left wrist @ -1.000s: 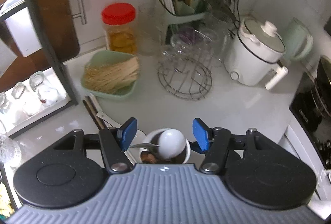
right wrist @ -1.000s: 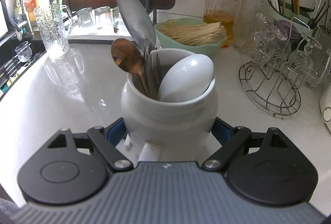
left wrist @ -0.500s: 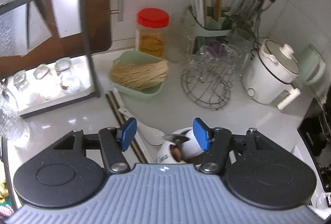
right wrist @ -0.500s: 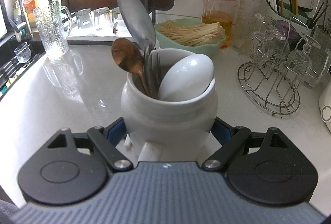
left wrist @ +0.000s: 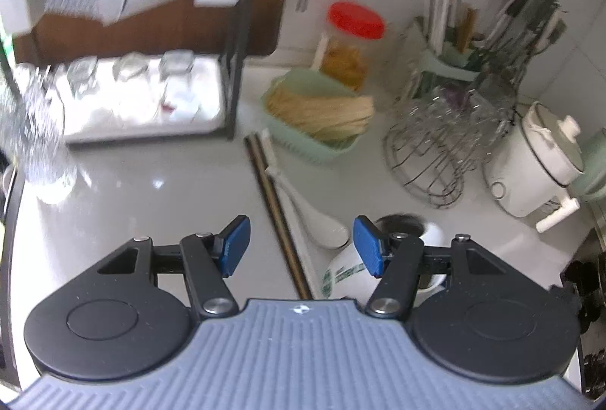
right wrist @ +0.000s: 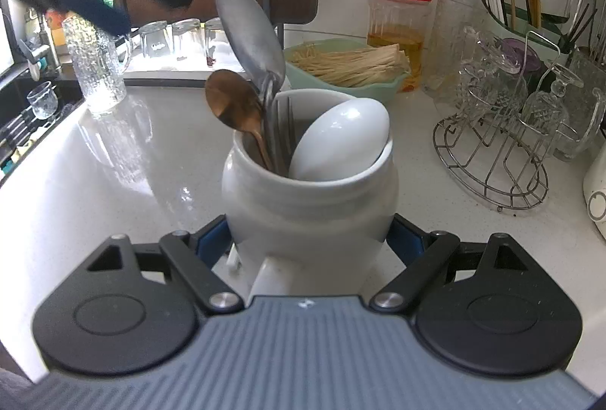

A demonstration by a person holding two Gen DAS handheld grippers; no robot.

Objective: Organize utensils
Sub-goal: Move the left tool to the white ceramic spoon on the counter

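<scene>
A white countertop (left wrist: 144,190) fills both views. The left wrist view looks down on it from above and is blurred; the right wrist view sits low and is sharp.

At the far left a black-framed rack (left wrist: 235,42) stands over a tray of upturned glasses (right wrist: 178,35); only the right view shows the sink (right wrist: 22,114) beyond the counter's left edge, with a tall textured glass mug (right wrist: 96,65) beside it. At the far right a wire glass stand (right wrist: 492,152) shows in both views, but the white cooker (left wrist: 538,160) appears whole only from the left wrist. Between them sit a green dish of pale noodles (left wrist: 322,111) and a red-lidded jar (right wrist: 397,12).

The white ceramic jar (right wrist: 310,190) stands near the middle, and the right gripper (right wrist: 310,245) pinches it, blue pads pressed on both sides of its belly. Only this view shows its contents: a large steel spoon (right wrist: 250,31), a copper spoon (right wrist: 231,103), a white ceramic spoon (right wrist: 341,141) and a fork (right wrist: 282,130).

The left gripper (left wrist: 299,245) hangs above the counter with its jaws spread and nothing between the pads. Only its view shows the loose utensils on the counter just left of the jar: dark chopsticks (left wrist: 272,205) and, just beside them, a second white ceramic spoon (left wrist: 318,224), handle pointing far. In the right view this gripper is a dark blur at the upper left.
</scene>
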